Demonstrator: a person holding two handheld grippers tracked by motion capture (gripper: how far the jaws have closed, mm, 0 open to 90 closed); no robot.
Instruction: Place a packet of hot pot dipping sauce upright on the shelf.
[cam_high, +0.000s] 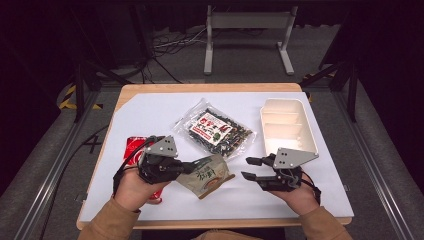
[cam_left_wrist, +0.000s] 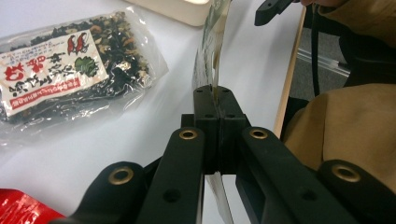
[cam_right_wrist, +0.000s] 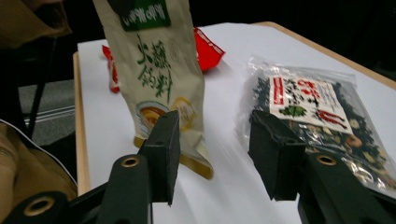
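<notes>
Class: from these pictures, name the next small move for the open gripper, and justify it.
Probably bring the right gripper toward the beige printed pouch and close on its free end: its jaws stand open and empty beside the pouch, whose other edge the left gripper already pinches.

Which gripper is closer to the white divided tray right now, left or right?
Right. The right gripper sits just below the white tray, near its front end, fingers open. The left gripper is farther across the table, clamped on the beige pouch.

clear snack bag (cam_high: 216, 129) mid-table | red packet (cam_high: 134, 146) left | cream tray (cam_high: 288, 125) right
</notes>
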